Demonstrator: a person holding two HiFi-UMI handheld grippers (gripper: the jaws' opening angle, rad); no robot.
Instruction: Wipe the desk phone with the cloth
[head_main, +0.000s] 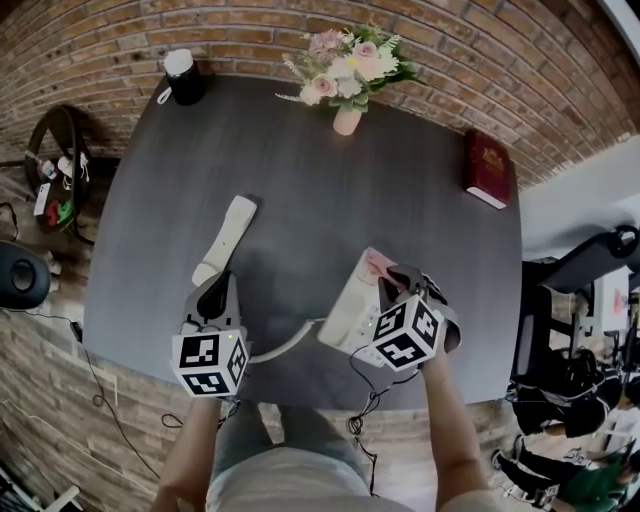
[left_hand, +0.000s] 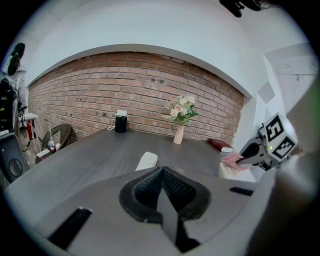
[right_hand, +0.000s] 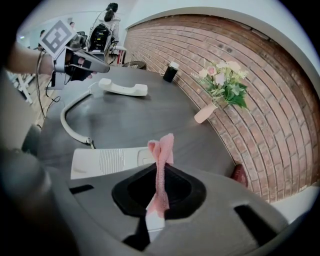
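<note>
On the dark table (head_main: 300, 170) the cream desk phone's base (head_main: 345, 318) sits near the front edge. Its handset (head_main: 226, 238) lies off the cradle to the left, joined to the base by a curled cord (head_main: 285, 345). My right gripper (head_main: 392, 285) is shut on a pink cloth (head_main: 380, 267) and holds it over the base's far right corner. In the right gripper view the cloth (right_hand: 161, 160) stands up from the jaws above the base (right_hand: 107, 161). My left gripper (head_main: 213, 297) is shut and empty, just short of the handset's near end (left_hand: 147, 161).
A vase of flowers (head_main: 347, 100) stands at the table's far middle, with a black cylinder with a white top (head_main: 183, 78) at the far left. A red book (head_main: 487, 168) lies at the right edge. A speaker (head_main: 20, 275) sits off the table's left, a chair (head_main: 590, 260) to the right.
</note>
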